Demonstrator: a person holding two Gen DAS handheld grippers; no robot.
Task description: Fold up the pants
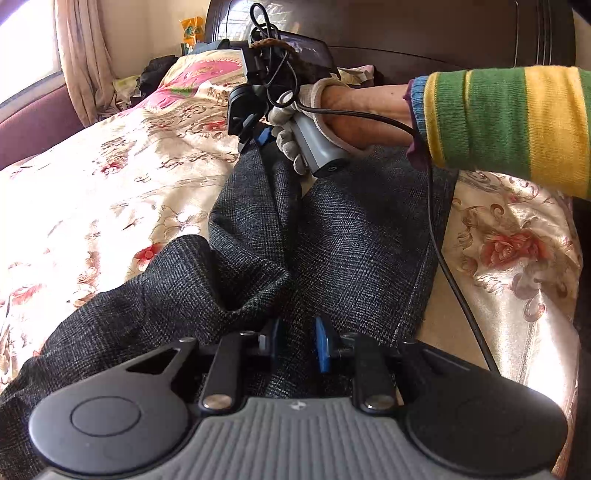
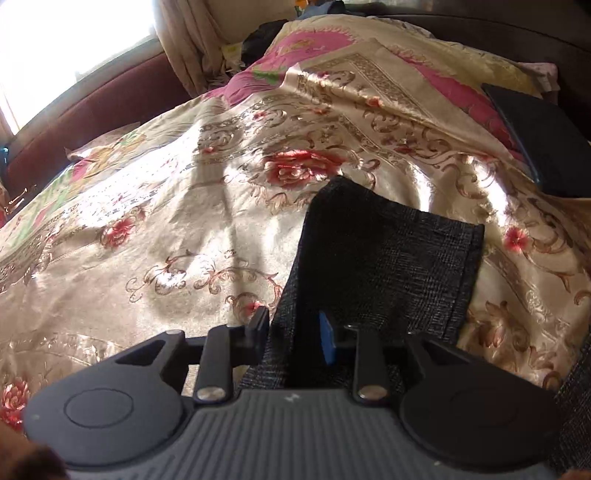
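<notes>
Dark grey checked pants [image 1: 332, 236] lie on the floral bedspread [image 1: 110, 177]. Left gripper [image 1: 295, 343] pinches their fabric at 6 o'clock; right gripper [image 1: 255, 142] – at 12 o'clock – clamps another fold.

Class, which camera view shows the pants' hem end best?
The right wrist view: the hem of the pants lies flat and unobstructed on the bedspread. The left wrist view shows only bunched cloth; no hem is visible.

A floral satin bedspread [image 2: 177, 221] covers the bed. A dark wooden headboard [image 1: 424, 26] stands behind it. A beige curtain [image 1: 83, 55] hangs beside the window [image 2: 66, 33]. A dark flat object [image 2: 535, 136] lies on the bedspread.
</notes>
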